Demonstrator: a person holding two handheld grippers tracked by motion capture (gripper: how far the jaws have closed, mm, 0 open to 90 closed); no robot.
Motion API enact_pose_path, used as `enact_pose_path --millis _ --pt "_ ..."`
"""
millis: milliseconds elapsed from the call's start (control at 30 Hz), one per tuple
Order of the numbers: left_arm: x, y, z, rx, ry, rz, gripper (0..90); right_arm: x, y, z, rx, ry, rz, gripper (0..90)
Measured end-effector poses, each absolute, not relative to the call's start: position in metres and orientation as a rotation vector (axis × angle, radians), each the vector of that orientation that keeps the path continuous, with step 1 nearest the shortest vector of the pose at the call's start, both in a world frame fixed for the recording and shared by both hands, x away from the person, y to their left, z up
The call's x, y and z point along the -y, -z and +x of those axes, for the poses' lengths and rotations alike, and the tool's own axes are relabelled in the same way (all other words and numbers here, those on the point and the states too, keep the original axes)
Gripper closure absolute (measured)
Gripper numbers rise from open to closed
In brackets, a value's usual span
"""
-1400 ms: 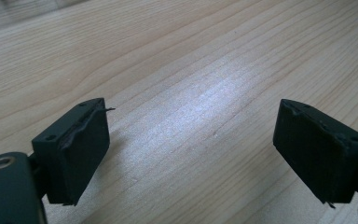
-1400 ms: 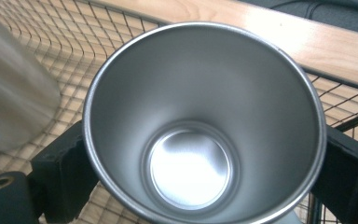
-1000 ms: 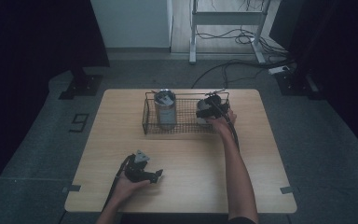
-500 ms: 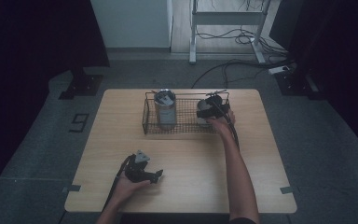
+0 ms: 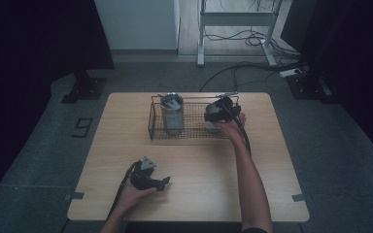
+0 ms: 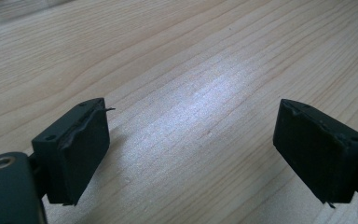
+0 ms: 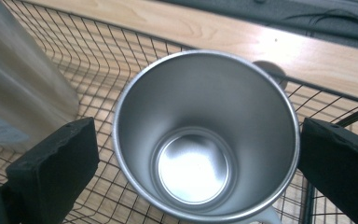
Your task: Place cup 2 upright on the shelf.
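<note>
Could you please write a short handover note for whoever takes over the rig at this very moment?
Right gripper: over the right end of the wire basket, jaws spread either side of the steel cup. The right pad looks close to the rim and the left pad stands off it, so no firm grip yet.
Left gripper: open and empty, low over the bare wooden table near the front left.
Things: the cup stands upright and empty inside the basket; a taller metal canister stands in the basket's left half.
Done: right gripper lined up on the cup.
Left: probably close on the cup and lift it out.
</note>
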State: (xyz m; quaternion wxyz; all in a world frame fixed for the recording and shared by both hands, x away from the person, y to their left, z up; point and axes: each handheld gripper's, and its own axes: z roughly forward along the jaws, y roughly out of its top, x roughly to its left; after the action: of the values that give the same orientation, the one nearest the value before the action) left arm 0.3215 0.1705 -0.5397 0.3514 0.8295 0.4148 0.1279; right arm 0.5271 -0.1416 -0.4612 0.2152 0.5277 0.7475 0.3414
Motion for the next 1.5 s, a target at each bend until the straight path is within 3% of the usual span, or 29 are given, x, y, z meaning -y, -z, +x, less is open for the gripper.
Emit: enact_pose_path --millis 533,1500 --pt "-0.171 0.541 0.321 -1.08 -0.337 2.152 11.0 0.155 0.439 0.502 -1.997 -1.057 1.407 0.0" --pt "-0.179 0.538 0.322 -1.108 -0.375 2.145 11.0 0.187 0.431 0.414 -1.988 -1.253 1.282 5.8"
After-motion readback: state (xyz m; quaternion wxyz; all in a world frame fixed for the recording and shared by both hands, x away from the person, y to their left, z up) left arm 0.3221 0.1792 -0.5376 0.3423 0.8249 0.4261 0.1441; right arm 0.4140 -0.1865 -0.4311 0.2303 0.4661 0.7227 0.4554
